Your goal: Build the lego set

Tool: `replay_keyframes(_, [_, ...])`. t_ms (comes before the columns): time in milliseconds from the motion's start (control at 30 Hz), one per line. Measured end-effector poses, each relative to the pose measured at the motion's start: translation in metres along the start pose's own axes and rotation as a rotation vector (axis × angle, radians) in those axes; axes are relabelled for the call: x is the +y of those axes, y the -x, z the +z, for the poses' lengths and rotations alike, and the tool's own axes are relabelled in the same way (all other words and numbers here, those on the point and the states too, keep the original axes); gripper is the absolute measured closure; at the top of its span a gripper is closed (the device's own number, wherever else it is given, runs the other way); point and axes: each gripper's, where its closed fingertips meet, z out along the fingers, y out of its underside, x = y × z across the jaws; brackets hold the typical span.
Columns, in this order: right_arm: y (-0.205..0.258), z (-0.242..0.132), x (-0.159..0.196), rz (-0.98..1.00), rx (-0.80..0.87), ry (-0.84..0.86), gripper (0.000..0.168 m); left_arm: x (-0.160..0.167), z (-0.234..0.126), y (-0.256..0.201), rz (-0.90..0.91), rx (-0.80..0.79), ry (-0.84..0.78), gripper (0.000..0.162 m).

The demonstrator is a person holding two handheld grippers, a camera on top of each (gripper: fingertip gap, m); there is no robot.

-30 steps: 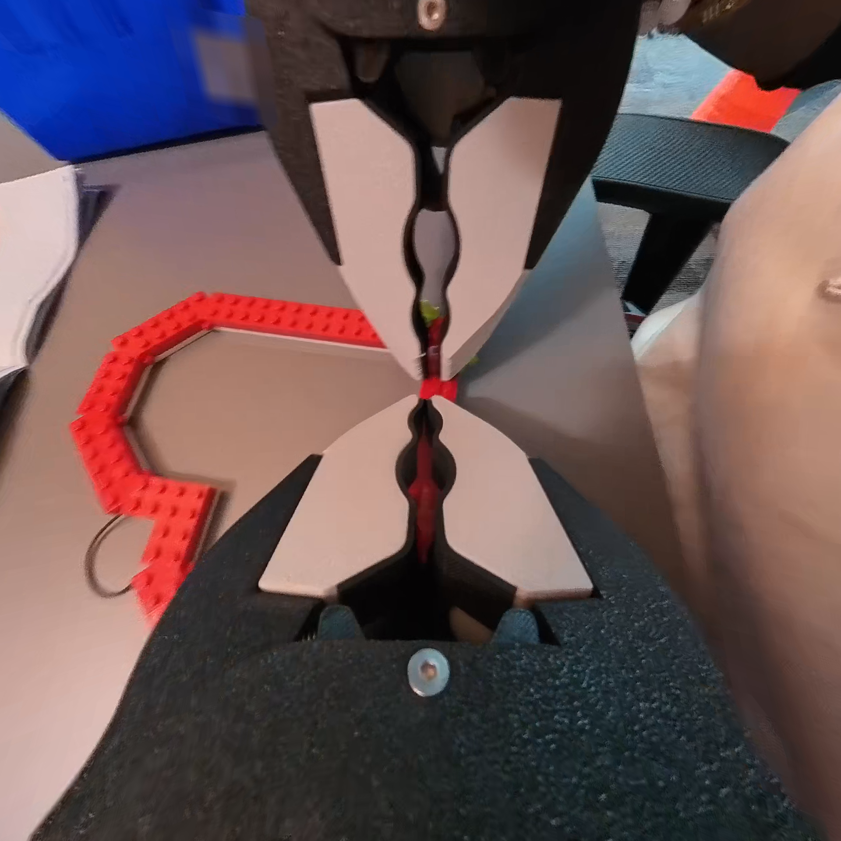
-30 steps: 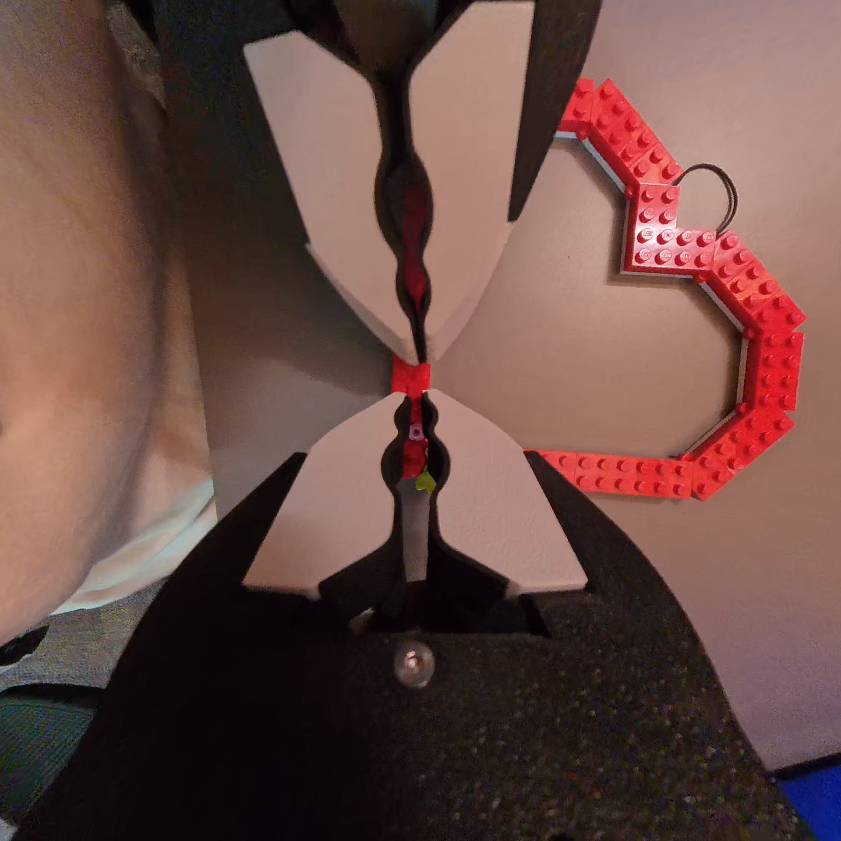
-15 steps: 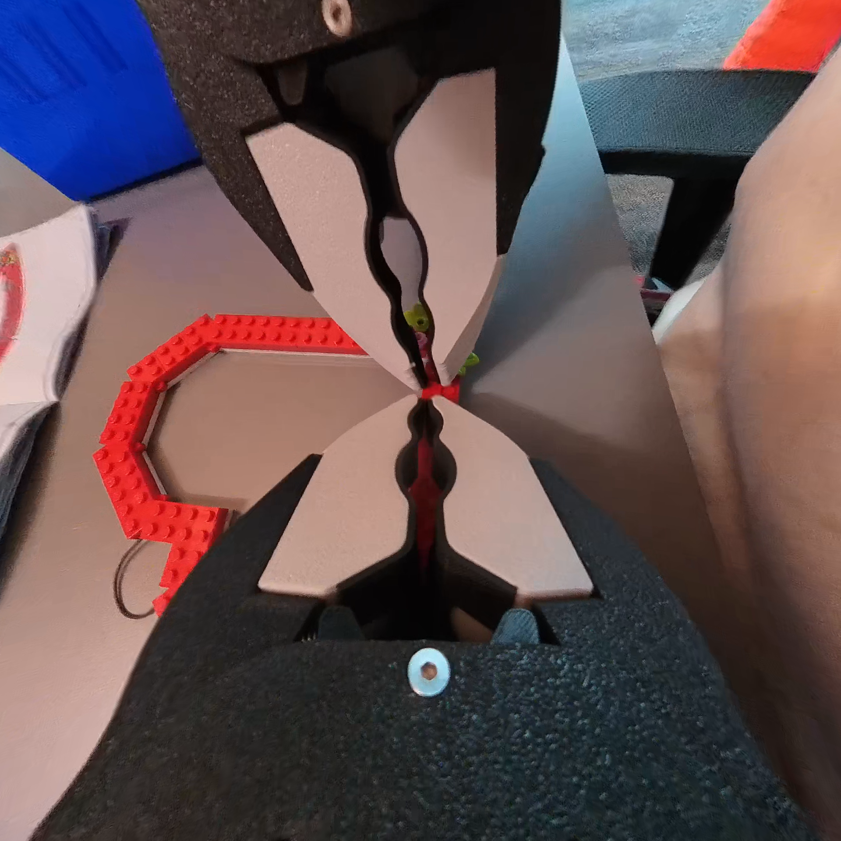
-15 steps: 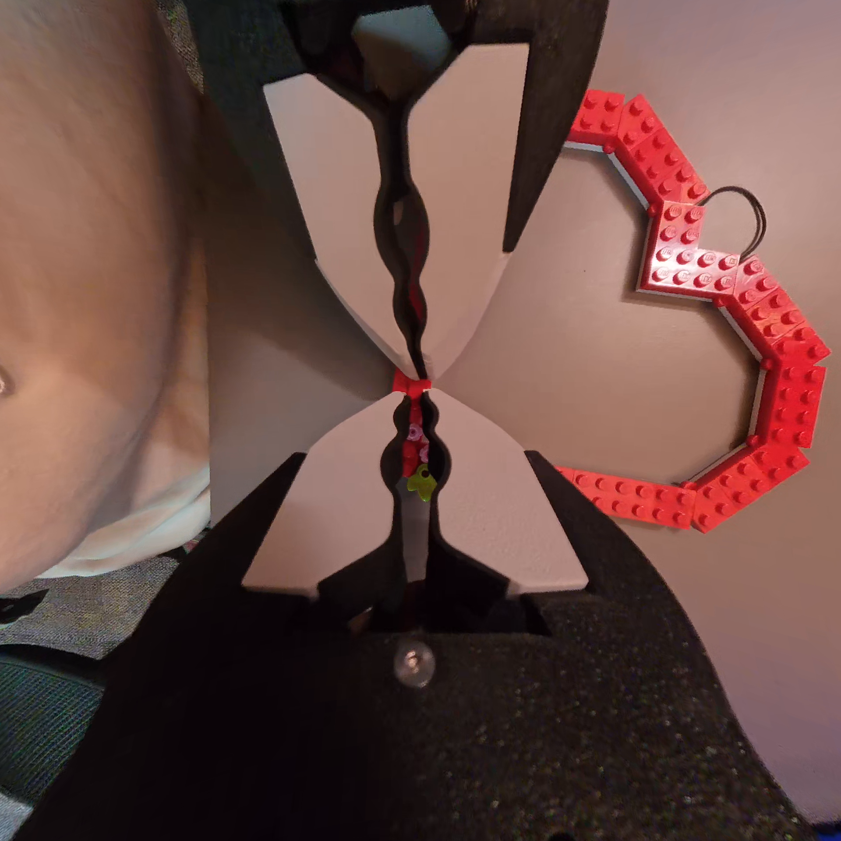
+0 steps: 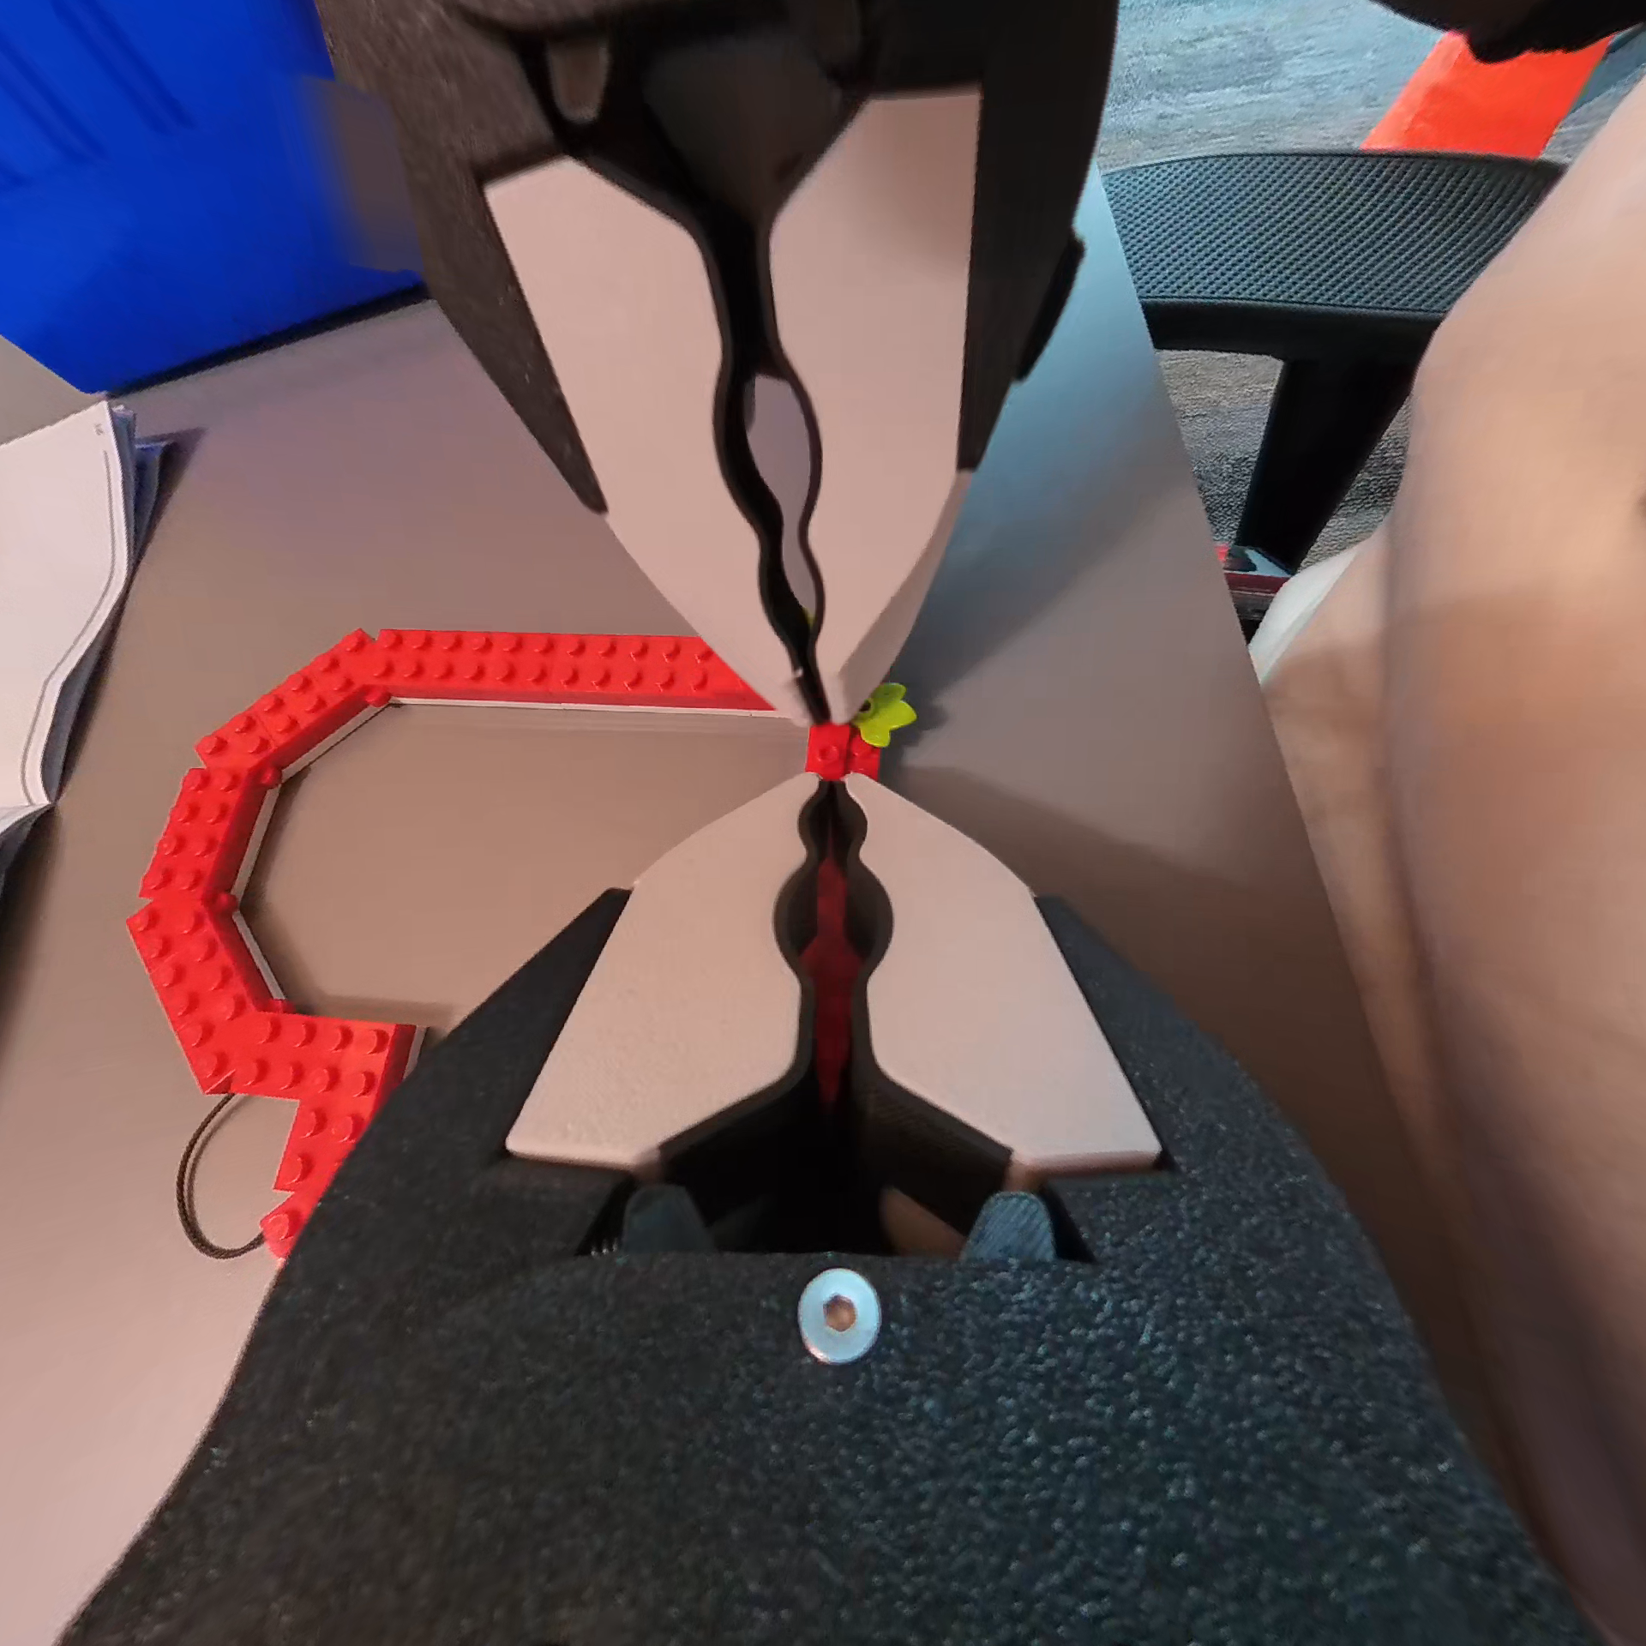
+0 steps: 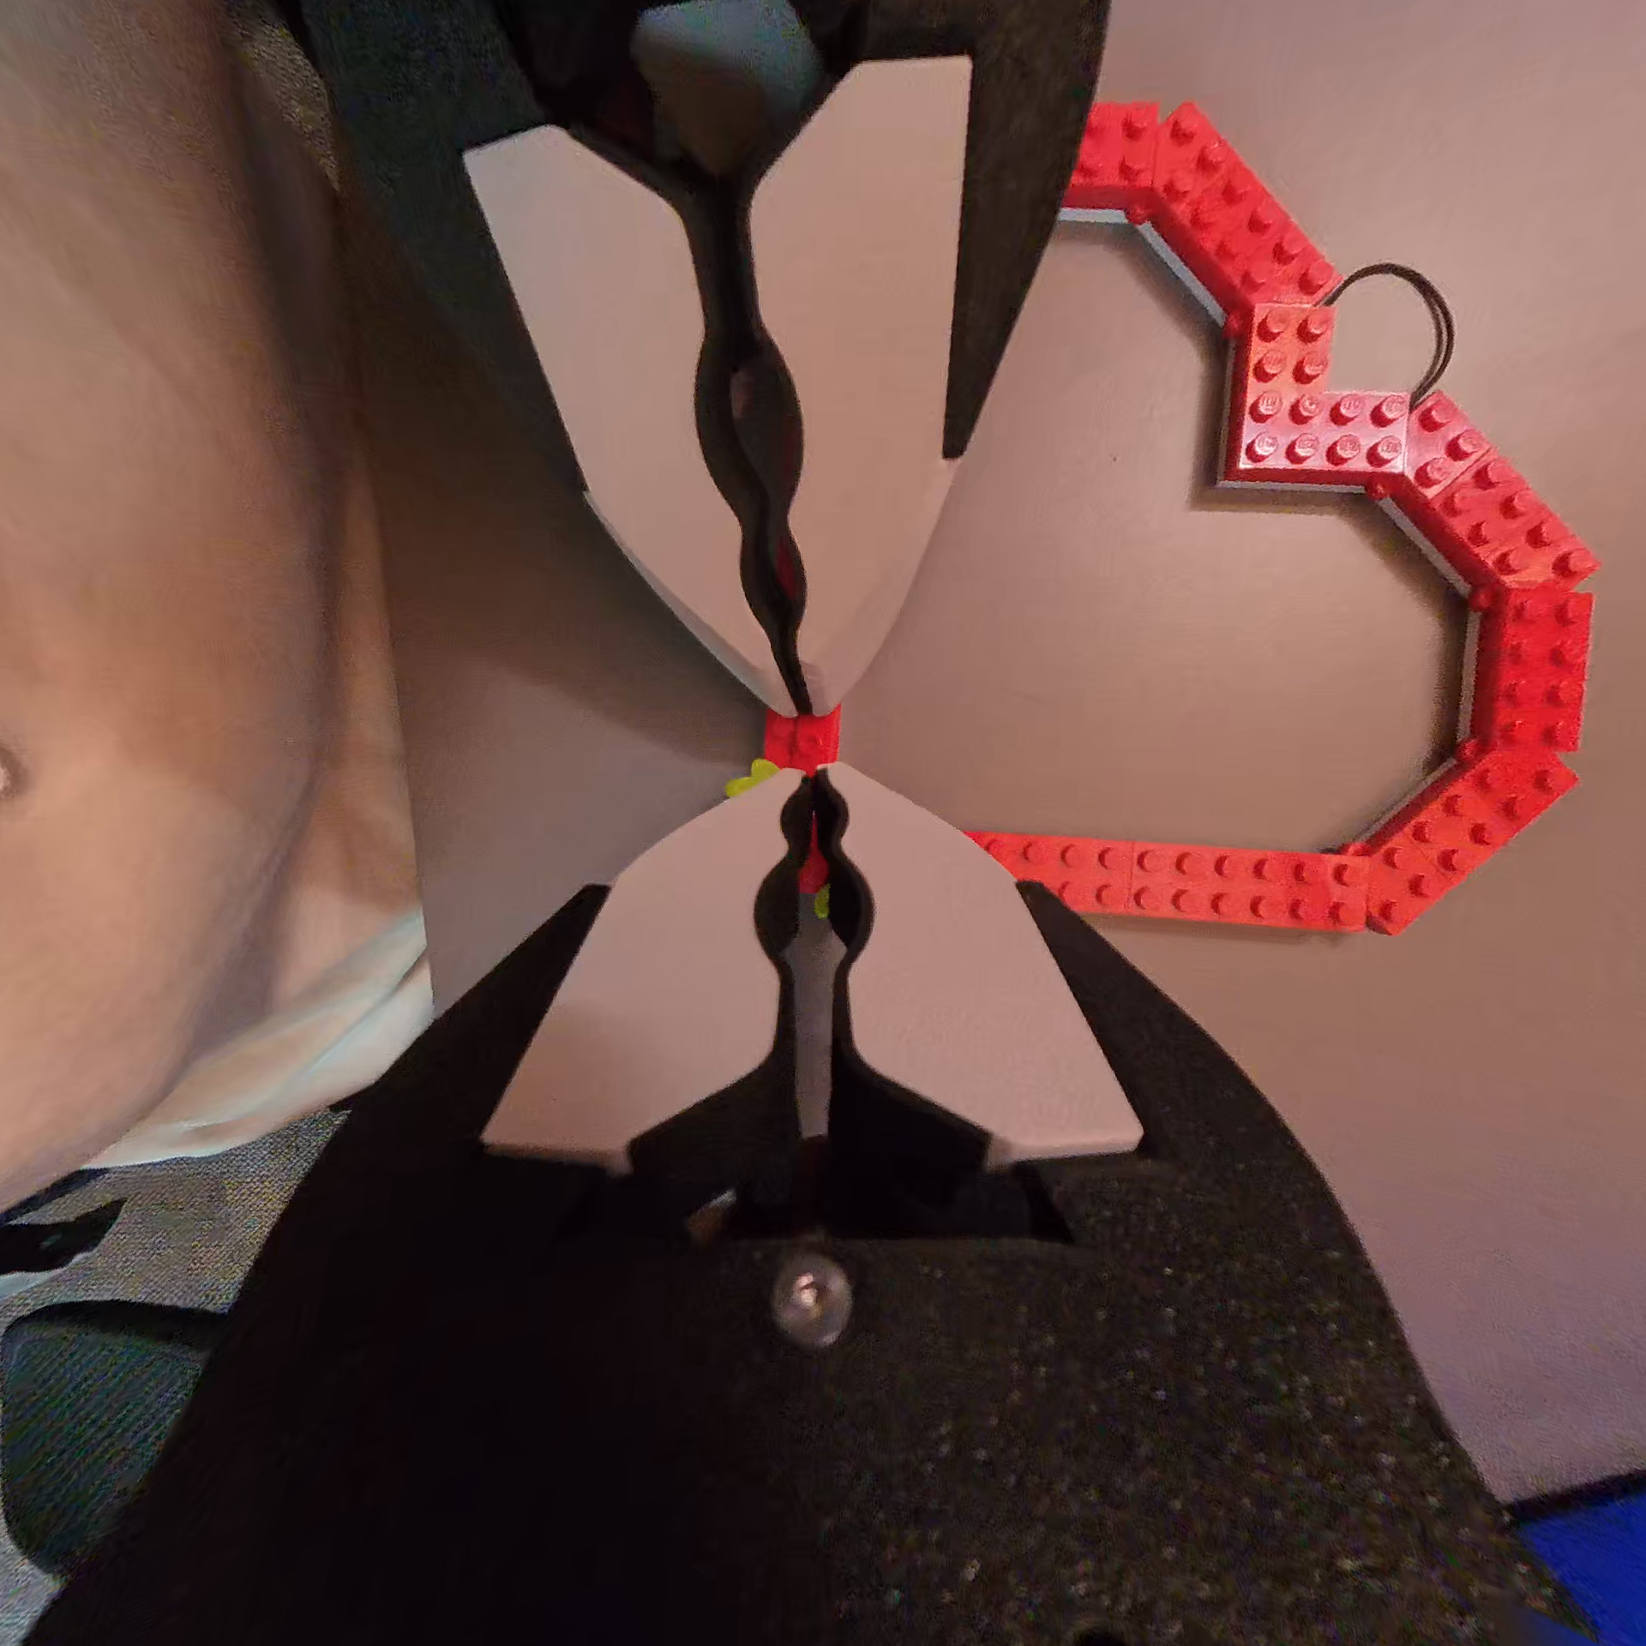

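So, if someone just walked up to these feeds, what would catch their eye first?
Probably the two tips meeting nose to nose: the left hand-held gripper and the right hand-held gripper both pinch one small red brick piece with a lime-green leaf beside it. Next, the red heart frame lying flat on the table, a black cord loop at its notch.

Red piece (image 5: 842, 753) mostly hidden — inside closed fingertips (image 5: 784, 828).
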Motion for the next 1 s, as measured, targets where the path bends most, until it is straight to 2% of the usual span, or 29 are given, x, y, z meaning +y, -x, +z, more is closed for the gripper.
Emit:
replay_keyframes(367, [-0.002, 0.001, 0.000, 0.027, -0.004, 0.099, 0.168, 0.000, -0.001, 0.001, -0.029, 0.010, 0.000, 0.162])
replay_keyframes(433, [-0.005, -0.004, -0.003, 0.033, 0.013, 0.069, 0.154, 0.000, -0.001, 0.001, -0.030, 0.009, 0.000, 0.162])
replay_keyframes(500, [-0.001, -0.007, -0.005, 0.033, 0.012, 0.044, 0.152, 0.000, -0.001, 0.001, -0.032, 0.011, 0.000, 0.162])
replay_keyframes(633, [0.000, -0.001, -0.002, 0.014, 0.053, 0.057, 0.153, 0.000, -0.001, 0.001, -0.032, 0.011, 0.000, 0.162])
replay_keyframes(1000, [-0.003, 0.003, -0.004, -0.026, 0.018, 0.074, 0.166, 0.000, -0.001, 0.001, -0.031, 0.016, -0.002, 0.162])
